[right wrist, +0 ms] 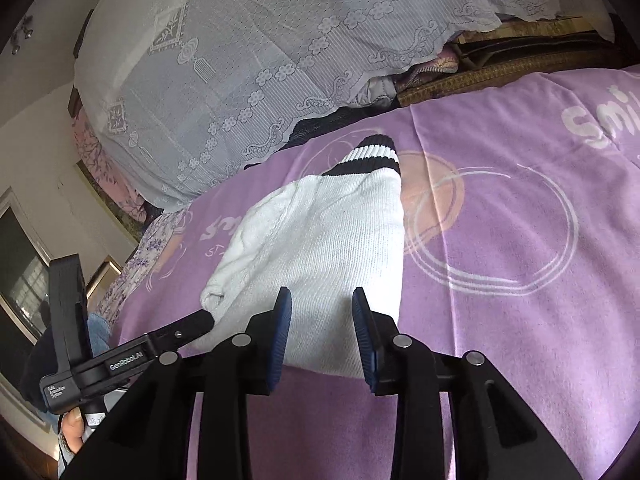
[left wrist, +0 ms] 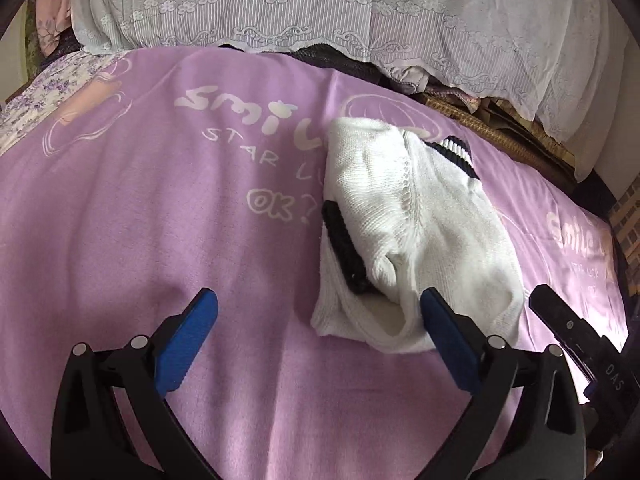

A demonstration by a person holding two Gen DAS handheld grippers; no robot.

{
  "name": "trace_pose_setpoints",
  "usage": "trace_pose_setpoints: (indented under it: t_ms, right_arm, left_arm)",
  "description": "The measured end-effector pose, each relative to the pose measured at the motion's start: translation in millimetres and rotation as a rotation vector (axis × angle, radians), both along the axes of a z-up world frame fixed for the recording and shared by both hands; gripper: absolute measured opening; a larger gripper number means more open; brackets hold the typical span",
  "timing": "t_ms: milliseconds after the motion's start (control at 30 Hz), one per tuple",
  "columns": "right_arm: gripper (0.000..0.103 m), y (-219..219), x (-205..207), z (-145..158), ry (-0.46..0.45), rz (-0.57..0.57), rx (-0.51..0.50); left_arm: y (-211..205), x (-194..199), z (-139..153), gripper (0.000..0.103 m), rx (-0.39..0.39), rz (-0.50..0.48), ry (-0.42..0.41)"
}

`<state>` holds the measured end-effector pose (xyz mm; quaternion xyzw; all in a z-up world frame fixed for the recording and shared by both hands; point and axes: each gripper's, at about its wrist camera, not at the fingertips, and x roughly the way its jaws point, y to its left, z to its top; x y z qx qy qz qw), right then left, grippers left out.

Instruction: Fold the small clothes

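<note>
A small white knit garment [left wrist: 416,232] with black-and-white striped cuffs lies bunched on the purple blanket [left wrist: 160,220]. A black trim strip [left wrist: 346,254] shows at its left side. My left gripper [left wrist: 320,310] is open wide and empty, its right finger [left wrist: 448,340] at the garment's near edge. In the right wrist view the garment [right wrist: 320,232] lies ahead with its striped cuff [right wrist: 370,158] at the far end. My right gripper [right wrist: 322,308] is open and empty, both fingertips over the garment's near part. The left gripper's finger [right wrist: 188,330] also shows there, at the garment's left corner.
A white lace cover [left wrist: 320,4] drapes over a pile at the back of the bed. A floral cloth [left wrist: 52,88] lies at the far left. A woven mat edge [left wrist: 500,136] shows at the back right. The blanket bears printed words and circles.
</note>
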<state>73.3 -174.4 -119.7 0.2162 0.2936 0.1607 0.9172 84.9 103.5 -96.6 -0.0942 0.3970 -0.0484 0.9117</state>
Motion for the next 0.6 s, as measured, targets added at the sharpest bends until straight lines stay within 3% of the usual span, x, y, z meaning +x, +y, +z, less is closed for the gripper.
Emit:
trace_pose_setpoints:
  t_ms: [100,167,300,333,400,500,600]
  right_arm:
    - [0.033,3.7,7.4,-14.0,0.084,0.01,-0.031]
    - [0.034,3.6,10.2,-22.2,0.114,0.013,-0.021]
    - [0.036,1.5,8.2,-22.2,0.105,0.018,-0.004]
    - [0.038,0.7,6.4,-20.7,0.097,0.017,0.002]
    - [0.053,-3.5,1.8,-15.5,0.072,0.004,0.016]
    - [0.063,-11.6,-3.3,-7.4,0.027,-0.026,0.034]
    - [0.067,-19.4,1.1,-8.6,0.037,-0.048,0.054]
  left_arm:
    - [-9.8,8.2,-15.0,0.099,0.097,0.003,0.054]
    - [-10.0,18.8,-33.2,0.099,0.074,-0.013,0.124]
    - [-7.3,14.3,-25.5,0.099,0.062,-0.009,0.108]
    - [-7.3,11.6,-20.9,0.099,0.06,-0.008,0.095]
    - [-7.7,3.7,-5.1,0.098,0.054,-0.021,0.036]
    - [-7.8,-4.4,16.2,0.098,0.032,-0.044,-0.04]
    - [-9.4,12.4,18.0,0.098,0.004,-0.066,-0.034]
